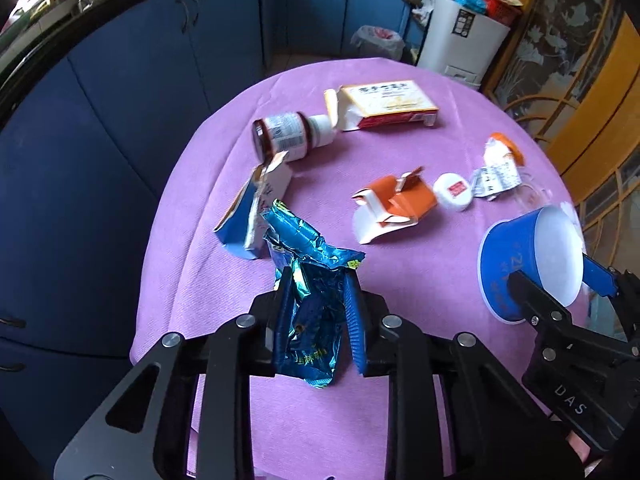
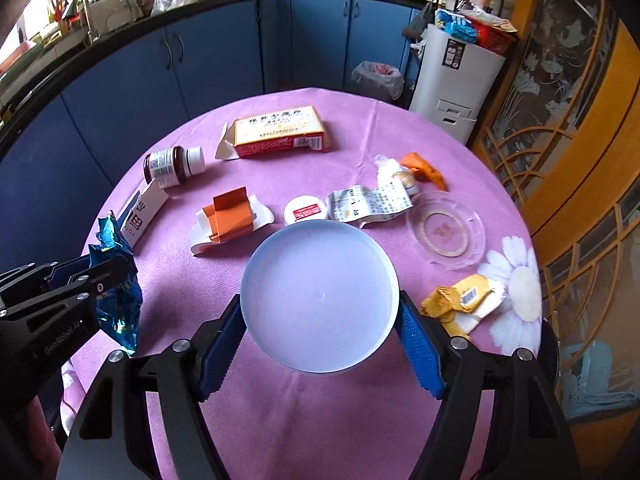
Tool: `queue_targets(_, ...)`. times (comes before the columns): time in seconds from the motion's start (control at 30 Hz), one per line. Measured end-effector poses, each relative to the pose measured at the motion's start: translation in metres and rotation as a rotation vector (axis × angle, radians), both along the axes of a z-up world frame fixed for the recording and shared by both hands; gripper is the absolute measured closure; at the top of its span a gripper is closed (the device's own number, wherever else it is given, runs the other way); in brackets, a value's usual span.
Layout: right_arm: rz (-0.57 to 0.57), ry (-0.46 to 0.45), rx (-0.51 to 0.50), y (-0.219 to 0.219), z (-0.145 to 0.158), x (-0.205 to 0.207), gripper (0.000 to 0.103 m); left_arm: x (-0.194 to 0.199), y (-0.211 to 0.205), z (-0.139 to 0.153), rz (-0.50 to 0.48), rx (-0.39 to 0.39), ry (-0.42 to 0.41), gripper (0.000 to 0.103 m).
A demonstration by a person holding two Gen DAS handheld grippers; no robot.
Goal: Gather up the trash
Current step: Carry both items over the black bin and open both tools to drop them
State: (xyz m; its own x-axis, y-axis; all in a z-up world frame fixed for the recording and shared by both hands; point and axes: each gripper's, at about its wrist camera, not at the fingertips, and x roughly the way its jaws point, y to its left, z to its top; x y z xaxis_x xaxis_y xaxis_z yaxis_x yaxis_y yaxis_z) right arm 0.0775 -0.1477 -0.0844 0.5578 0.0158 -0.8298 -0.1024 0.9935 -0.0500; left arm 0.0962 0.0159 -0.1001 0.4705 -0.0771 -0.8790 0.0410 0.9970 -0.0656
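The left gripper (image 1: 318, 312) is closed on a crumpled blue foil wrapper (image 1: 316, 280); both blue pads press its sides and the wrapper stands up between them, above the near edge of the round table with a purple cloth (image 1: 400, 280). The right gripper (image 2: 320, 320) holds a blue paper cup (image 2: 320, 296) at medium width, one pad at each side of the wall, and the white inside of the cup faces the camera. In the left wrist view this cup (image 1: 532, 264) is at about 3 o'clock, tilted, with the pads on its wall.

In the right wrist view, a yellow crumpled packet (image 2: 460, 300) lies on the cloth at 3 o'clock of the cup, on a printed white flower. Just beyond the cup, at 12 o'clock, is a small white lid with a red label (image 2: 306, 210). At 10 o'clock lies a flattened orange and white carton (image 2: 230, 220), and further to 9 o'clock a torn blue and white box (image 2: 146, 210), near the foil wrapper. At 1 o'clock a crumpled printed paper (image 2: 372, 204) touches a clear plastic dish (image 2: 446, 236), and behind them is an orange wrapper (image 2: 424, 170).

Farther, a brown medicine bottle with a white cap (image 2: 172, 166) lies on its side at 11 o'clock, its bottom touching the torn box. A red and yellow medicine box (image 2: 280, 132) with an open flap lies near the far edge at 12 o'clock.

Beyond the table, on the floor, stand a small bin with a plastic bag (image 2: 378, 78) and a white cabinet (image 2: 456, 84), before blue cupboards (image 2: 200, 60).
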Motion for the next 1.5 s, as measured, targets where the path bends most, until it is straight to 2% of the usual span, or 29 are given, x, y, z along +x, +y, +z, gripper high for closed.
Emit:
queue_targets(0.3, -0.115, -0.077, 0.001, -0.047, 0.017, -0.015, 0.032, 0.004, -0.056, 0.026, -0.118, 0.022, -0.115, 0.078)
queue_targets(0.77, -0.329, -0.128, -0.015, -0.159, 0.032, -0.014, 0.032, 0.025, -0.185, 0.043, -0.302, 0.034, -0.169, 0.078)
queue_targets(1.17, -0.490, -0.116, 0.015, -0.246, 0.018, -0.021, 0.032, 0.028, -0.291, 0.040, -0.448, 0.050, -0.176, 0.078)
queue_targets(1.33, -0.565, -0.118, 0.028, -0.280, 0.012, -0.032, 0.031, 0.020, -0.328, 0.043, -0.512, 0.058, -0.209, 0.078)
queue_targets(1.5, -0.627, -0.130, 0.071, -0.308, 0.007, -0.043, 0.030, 0.015, -0.353, 0.041, -0.536, 0.068, -0.219, 0.078)
